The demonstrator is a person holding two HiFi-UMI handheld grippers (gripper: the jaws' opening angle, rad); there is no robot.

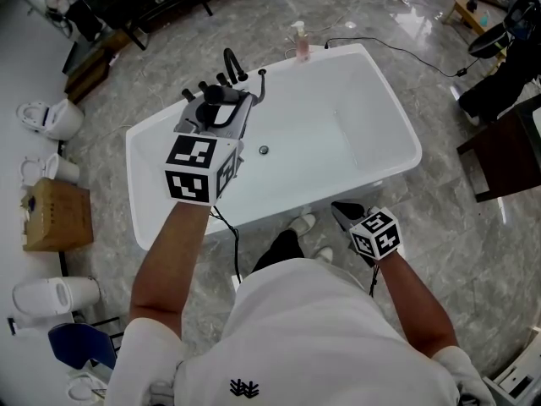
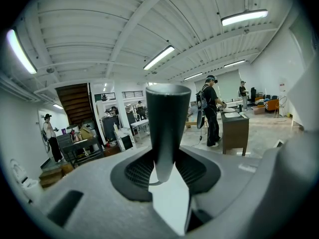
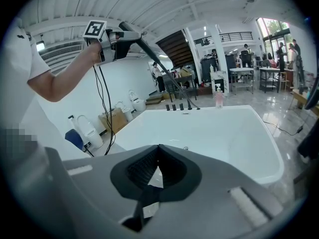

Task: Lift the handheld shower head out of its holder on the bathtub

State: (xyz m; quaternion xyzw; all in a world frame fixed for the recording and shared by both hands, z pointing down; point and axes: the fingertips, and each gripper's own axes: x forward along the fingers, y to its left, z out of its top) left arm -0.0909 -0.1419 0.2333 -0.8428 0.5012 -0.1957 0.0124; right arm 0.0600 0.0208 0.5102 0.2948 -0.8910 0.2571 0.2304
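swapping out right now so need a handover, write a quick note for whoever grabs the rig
Left gripper: fingers shut on the shower head by its dark handle, raised above the tap end of the bathtub.
Right gripper: shut, empty, low by the tub's near rim.
Hose: runs from the shower head down to the black fittings on the rim.
Done: shower head is out of its holder.
Left: nothing of the lift; probably just hold steady and mind the hose.
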